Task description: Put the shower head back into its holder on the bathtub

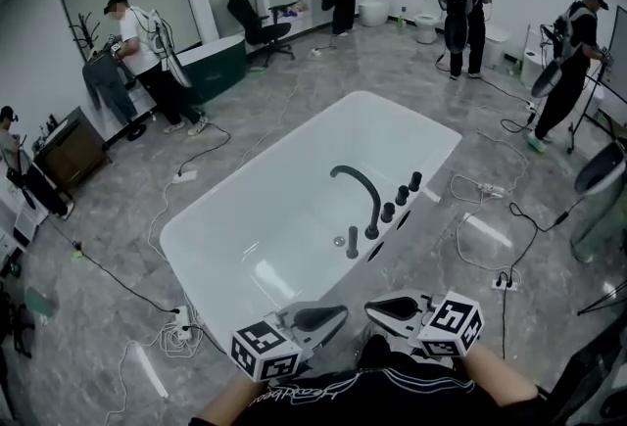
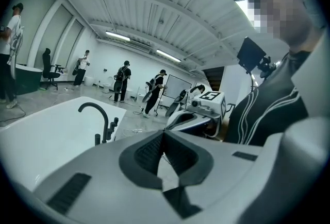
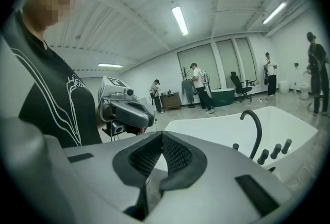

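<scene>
The white bathtub [image 1: 245, 248] fills the middle of the head view. On its right rim stand a curved black faucet [image 1: 361, 191], three black knobs [image 1: 402, 194] and a short black upright piece [image 1: 353, 242] that looks like the shower head in its holder. Both grippers hover near my chest, below the tub's near end, with tips facing each other. My left gripper [image 1: 338, 314] [image 2: 164, 136] is shut with nothing between its pads. My right gripper [image 1: 374, 307] [image 3: 161, 138] is shut and empty too. Each gripper view shows the other gripper and the faucet [image 2: 98, 115] [image 3: 253, 127].
Cables and power strips [image 1: 506, 283] trail over the grey floor on both sides of the tub. Several people stand along the far walls. A dark green tub [image 1: 214, 62] and an office chair [image 1: 260, 23] are at the back left, toilets [image 1: 427, 23] at the back right.
</scene>
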Tool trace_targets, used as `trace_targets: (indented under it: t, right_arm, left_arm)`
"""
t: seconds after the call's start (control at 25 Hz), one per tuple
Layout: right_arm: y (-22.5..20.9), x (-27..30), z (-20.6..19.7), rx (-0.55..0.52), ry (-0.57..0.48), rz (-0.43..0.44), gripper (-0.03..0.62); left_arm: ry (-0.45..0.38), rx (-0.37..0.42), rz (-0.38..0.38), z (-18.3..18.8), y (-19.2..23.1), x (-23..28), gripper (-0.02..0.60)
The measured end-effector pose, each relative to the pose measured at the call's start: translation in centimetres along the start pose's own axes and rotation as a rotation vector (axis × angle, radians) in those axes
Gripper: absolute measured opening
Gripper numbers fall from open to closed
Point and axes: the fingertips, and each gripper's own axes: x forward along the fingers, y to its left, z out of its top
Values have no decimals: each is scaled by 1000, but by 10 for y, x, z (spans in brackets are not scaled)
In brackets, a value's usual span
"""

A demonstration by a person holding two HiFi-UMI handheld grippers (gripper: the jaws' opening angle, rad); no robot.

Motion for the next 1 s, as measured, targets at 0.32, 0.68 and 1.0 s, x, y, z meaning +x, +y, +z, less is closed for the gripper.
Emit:
trace_targets:
  t: [0.32, 0.68, 1.0]
  right_arm:
    - [8, 0, -1, 24, -31, -13, 14]
    - [5, -6, -1, 20, -44, -45, 14]
    - [8, -3, -13, 46, -41, -56, 14]
  left_arm:
    - [20, 10, -5, -4, -8, -2, 6]
    - [15, 7, -28, -4, -8, -1, 5]
    - [25, -5, -40, -14, -5, 0, 6]
